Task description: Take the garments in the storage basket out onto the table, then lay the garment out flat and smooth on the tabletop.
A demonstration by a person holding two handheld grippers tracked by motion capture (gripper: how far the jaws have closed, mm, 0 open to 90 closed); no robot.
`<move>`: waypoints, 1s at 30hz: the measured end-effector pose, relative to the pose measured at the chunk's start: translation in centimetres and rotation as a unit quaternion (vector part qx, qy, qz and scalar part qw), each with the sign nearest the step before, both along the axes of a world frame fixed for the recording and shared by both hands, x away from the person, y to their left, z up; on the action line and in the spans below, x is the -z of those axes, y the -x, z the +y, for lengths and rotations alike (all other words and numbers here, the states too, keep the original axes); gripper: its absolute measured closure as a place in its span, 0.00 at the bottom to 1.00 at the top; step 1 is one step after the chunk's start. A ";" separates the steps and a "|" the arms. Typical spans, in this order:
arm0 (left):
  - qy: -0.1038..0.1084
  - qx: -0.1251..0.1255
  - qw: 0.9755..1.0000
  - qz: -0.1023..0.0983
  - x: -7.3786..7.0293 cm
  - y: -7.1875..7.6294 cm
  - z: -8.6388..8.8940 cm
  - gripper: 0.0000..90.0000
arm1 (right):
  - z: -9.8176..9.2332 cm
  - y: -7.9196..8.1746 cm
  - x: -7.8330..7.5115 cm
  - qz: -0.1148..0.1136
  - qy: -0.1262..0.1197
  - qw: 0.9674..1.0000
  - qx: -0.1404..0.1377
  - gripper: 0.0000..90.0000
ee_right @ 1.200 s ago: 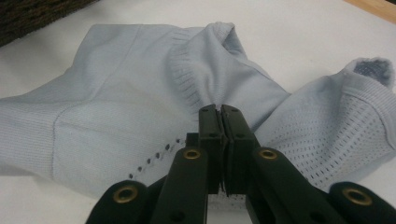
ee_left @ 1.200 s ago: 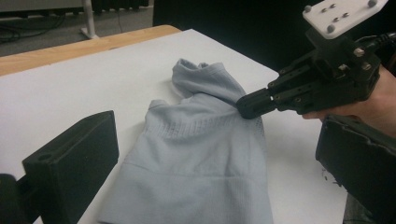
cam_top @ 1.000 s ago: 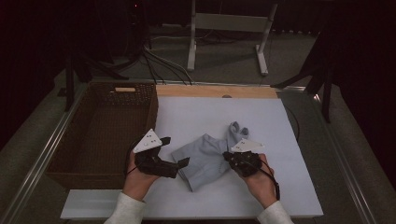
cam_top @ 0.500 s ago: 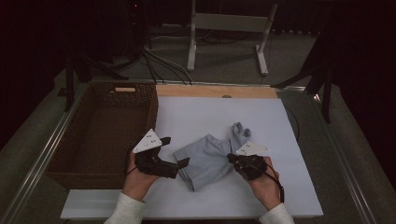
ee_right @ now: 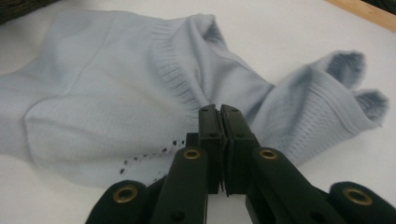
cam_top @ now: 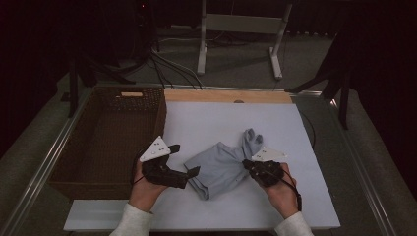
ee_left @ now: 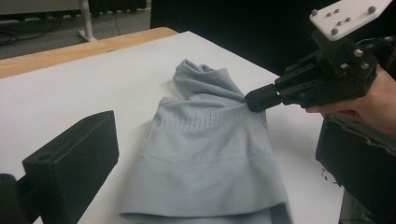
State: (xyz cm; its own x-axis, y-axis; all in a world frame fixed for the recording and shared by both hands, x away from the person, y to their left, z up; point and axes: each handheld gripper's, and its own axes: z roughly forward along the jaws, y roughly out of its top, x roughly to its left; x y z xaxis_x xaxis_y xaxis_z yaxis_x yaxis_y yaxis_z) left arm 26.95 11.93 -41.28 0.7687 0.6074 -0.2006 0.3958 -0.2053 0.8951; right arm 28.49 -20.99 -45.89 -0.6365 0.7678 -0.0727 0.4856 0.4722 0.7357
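A pale blue-grey knit garment [cam_top: 219, 167] lies crumpled on the white table [cam_top: 206, 123], ribbed ends pointing away from me. My right gripper [cam_top: 248, 166] is shut on a fold at its right edge; in the right gripper view the jaws [ee_right: 219, 114] pinch the cloth [ee_right: 116, 84] tight. The left gripper view shows that pinch from the side, the right gripper [ee_left: 254, 99] biting the garment [ee_left: 210, 154]. My left gripper [cam_top: 189, 174] stands open at the garment's near left end, its jaws [ee_left: 215, 186] wide on either side of the cloth without pressing it.
A dark wicker basket [cam_top: 64, 167] stands at the table's left side, close to my left hand. A wooden strip [cam_top: 226, 96] runs along the far edge. Beyond it are metal stand legs [cam_top: 241, 44] and cables on the floor.
My right gripper has shifted slightly to the right, still pinching the cloth. The left gripper has stayed where it was.
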 end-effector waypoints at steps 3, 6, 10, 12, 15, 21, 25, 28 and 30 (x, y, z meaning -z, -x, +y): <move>0.001 -0.001 1.000 0.000 0.0 0.0 0.1 0.00 | -0.5 -0.3 0.0 -0.001 -0.002 1.000 0.006 0.98; 0.002 -0.001 1.000 0.001 0.0 -0.1 0.1 0.00 | -1.0 -0.6 0.2 0.001 -0.003 1.000 0.010 0.98; 0.001 0.001 1.000 0.001 0.0 0.0 0.0 0.00 | -1.3 -0.8 0.3 0.000 -0.003 1.000 0.013 0.98; 0.002 0.002 1.000 0.001 0.0 0.0 -0.1 0.00 | -1.5 -0.8 0.3 -0.001 -0.003 1.000 0.015 0.98; 0.001 0.002 1.000 0.002 0.1 0.0 -0.1 0.00 | -1.7 -1.0 0.4 -0.004 -0.004 1.000 0.017 0.98; 0.002 0.001 1.000 0.002 0.0 0.0 -0.1 0.00 | -2.1 -1.5 0.7 -0.004 0.000 1.000 0.027 0.98; 0.002 0.002 1.000 0.002 0.1 0.0 -0.1 0.00 | -1.8 -1.5 0.8 0.002 -0.002 1.000 0.023 0.94; 0.000 0.003 1.000 0.001 0.1 -0.1 -0.2 0.00 | -1.4 -1.2 0.5 0.001 -0.004 1.000 0.019 0.77; 0.002 0.003 1.000 0.002 0.1 -0.1 -0.2 0.00 | -1.1 -1.0 0.3 0.002 -0.005 1.000 0.017 0.66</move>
